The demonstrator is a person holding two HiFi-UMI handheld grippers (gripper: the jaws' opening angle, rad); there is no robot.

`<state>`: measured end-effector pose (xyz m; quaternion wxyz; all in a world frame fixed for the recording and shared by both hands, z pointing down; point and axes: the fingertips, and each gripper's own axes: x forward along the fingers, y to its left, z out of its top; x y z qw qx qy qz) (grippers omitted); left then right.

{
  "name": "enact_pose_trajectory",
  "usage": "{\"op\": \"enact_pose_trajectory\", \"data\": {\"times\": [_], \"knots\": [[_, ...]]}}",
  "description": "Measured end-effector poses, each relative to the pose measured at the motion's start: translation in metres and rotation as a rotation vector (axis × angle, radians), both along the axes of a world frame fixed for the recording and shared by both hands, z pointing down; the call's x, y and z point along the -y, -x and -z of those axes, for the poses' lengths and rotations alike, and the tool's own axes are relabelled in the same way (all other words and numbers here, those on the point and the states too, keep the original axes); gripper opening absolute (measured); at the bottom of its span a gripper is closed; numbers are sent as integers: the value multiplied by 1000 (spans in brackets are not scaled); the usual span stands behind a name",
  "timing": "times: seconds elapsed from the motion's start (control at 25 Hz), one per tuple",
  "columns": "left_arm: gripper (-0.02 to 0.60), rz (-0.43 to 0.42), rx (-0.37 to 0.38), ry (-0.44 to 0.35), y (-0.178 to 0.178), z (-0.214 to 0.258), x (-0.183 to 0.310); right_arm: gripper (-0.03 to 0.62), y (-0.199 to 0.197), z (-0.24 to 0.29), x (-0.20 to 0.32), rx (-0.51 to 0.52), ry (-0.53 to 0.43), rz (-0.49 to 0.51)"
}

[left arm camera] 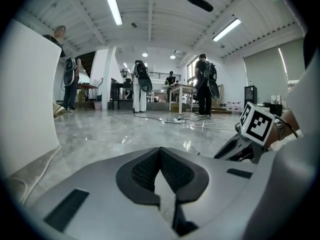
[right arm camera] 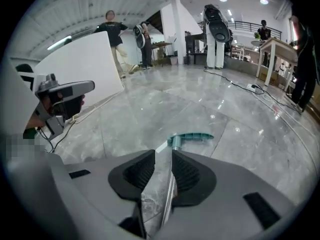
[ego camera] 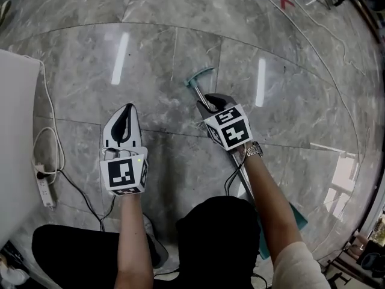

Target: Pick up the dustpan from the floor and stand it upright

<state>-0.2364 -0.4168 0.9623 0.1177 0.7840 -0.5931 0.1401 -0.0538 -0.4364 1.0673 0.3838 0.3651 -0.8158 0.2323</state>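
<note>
The dustpan (ego camera: 296,217) shows its teal pan close by the person's right arm, and its metal pole (ego camera: 200,96) runs forward through the right hand-held gripper (right arm camera: 163,156). Those jaws stand narrowly apart around the pole, which lies against one pad with floor (ego camera: 180,47) showing beside the other. Close firmly before lifting, then swing the teal grip (ego camera: 200,76) upward while the pan stays low. The left hand-held gripper (ego camera: 126,108), jaws together on nothing, could steady the pole

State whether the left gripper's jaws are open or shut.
Shut: on the left gripper, the jaws' tips touch with nothing between them.
</note>
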Motion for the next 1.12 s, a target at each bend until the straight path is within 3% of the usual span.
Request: {"op": "enact_pose_trajectory", "data": {"times": [0.16, 0.28, 0.44, 0.72, 0.84, 1.0, 1.12], "knots": [[8, -58, 27, 84, -31, -43, -15, 94, -8, -37, 9, -28, 22, -40], [8, -101, 45, 96, -42, -52, -25, 94, -9, -51, 19, -45, 29, -37], [8, -93, 59, 105, -33, -56, -31, 94, -4, -63, 21, -59, 44, -11], [8, -95, 46, 92, -30, -52, -24, 94, -2, -79, 29, -82, 38, -55], [8, -113, 68, 80, -32, -47, -19, 94, -4, -69, 32, -48, 7, -109], [8, -120, 83, 39, -28, -25, -9, 94, -2, -33, 26, -33, -32, -104], [8, -190, 139, 15, -35, 3, 5, 92, -9, 17, 23, -33, -50, -113]]}}
